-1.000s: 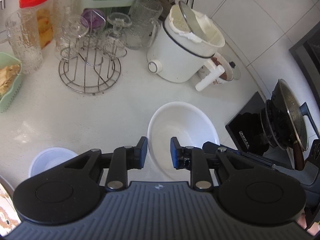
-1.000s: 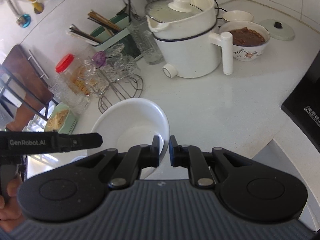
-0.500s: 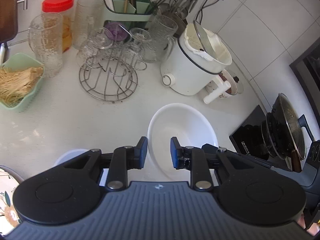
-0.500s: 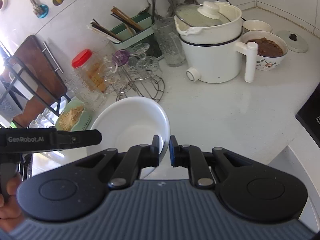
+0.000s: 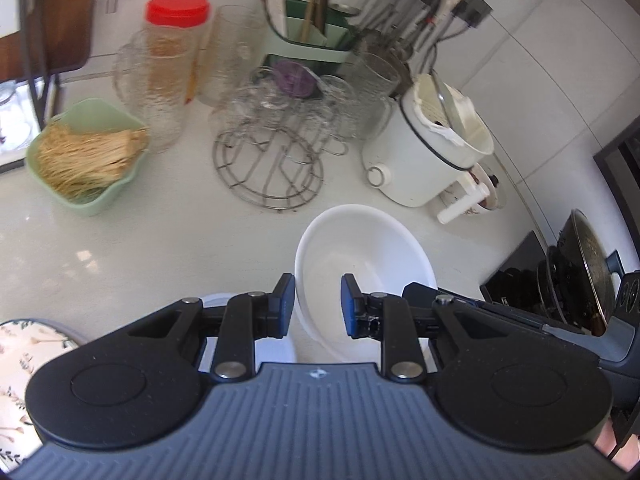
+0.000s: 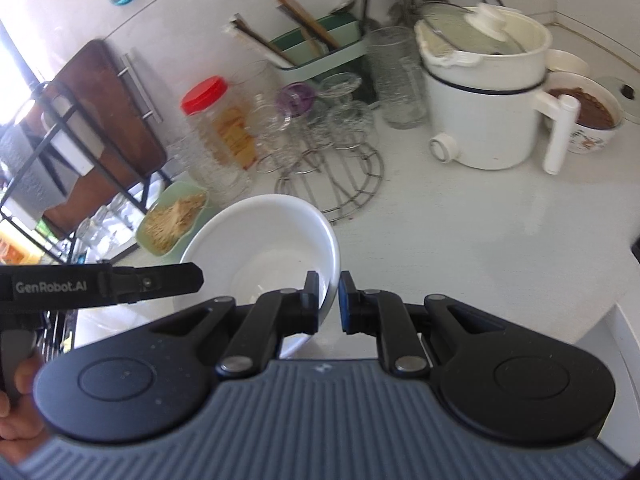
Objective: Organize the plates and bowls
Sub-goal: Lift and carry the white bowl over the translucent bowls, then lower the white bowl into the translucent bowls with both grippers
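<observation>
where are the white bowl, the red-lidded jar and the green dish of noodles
white bowl [image 6: 276, 232], right wrist view, inner wall near the far rim
red-lidded jar [image 5: 178, 8], left wrist view, on the red lid
green dish of noodles [image 5: 96, 204], left wrist view, on its near outer wall

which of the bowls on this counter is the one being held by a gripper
The large plain white bowl: the right gripper pinches its rim. The green bowl of noodles and the patterned bowl of brown food sit untouched.

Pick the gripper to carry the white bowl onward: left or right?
Right, probably. The right gripper is shut on the rim of the white bowl; the left gripper has its jaws apart and seems to clamp nothing.
</observation>
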A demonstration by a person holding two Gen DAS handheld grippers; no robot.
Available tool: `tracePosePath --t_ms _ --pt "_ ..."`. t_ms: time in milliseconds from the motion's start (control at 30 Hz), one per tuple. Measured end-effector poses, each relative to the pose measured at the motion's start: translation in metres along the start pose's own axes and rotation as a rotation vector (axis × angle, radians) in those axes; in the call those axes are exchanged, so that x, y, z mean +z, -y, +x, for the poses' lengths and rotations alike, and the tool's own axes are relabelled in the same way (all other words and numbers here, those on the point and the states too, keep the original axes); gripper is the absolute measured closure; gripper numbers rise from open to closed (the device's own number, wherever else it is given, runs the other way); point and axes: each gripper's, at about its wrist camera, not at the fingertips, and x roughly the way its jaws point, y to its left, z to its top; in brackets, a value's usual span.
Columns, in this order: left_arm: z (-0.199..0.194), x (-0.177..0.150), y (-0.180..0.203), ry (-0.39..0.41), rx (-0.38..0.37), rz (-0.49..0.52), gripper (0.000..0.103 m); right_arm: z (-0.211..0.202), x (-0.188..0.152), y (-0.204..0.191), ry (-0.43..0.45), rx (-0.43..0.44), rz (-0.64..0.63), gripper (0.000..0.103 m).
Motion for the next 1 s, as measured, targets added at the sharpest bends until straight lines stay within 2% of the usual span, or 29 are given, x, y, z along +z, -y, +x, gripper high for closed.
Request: tracePosePath --t_ms 300,1000 --pt "-0.007 -0.007 -0.035 -0.009 0.035 -0.045 0.076 0.025 -0.01 -0.02 -0.058 0.057 -0.016 0.089" --pt "0.005 -0.044 -0.074 -0.082 0.114 -0.103 0.076 0.068 -0.038 -0.043 -0.224 0.077 -0.204 0.087"
